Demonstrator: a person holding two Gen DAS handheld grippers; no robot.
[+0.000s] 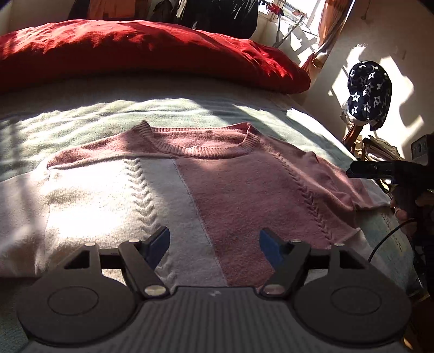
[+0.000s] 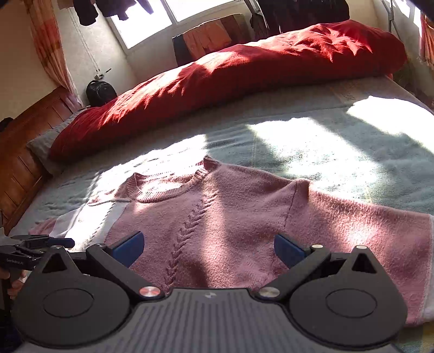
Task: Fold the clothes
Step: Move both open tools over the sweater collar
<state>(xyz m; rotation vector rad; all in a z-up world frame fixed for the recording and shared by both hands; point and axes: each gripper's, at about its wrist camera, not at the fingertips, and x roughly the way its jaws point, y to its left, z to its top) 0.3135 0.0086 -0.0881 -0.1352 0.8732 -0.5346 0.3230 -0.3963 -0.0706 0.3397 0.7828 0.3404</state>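
The left gripper (image 1: 214, 243) hovers with fingers apart and nothing between them; the right gripper (image 2: 208, 248) likewise. Just beyond both, the pink and white sweater (image 1: 217, 184) lies flat on the bed (image 1: 81, 114), collar at 12 o'clock, toward the red duvet (image 1: 135, 51)

Bedroom in a home: bed (image 2: 298, 130) spread with pale green blanket, long red pillow (image 2: 217, 78) along its far edge, wooden headboard (image 2: 24, 146) at one end, sunlit window (image 2: 152, 19), curtains (image 2: 46, 40), clothes hung to dry (image 2: 114, 8).
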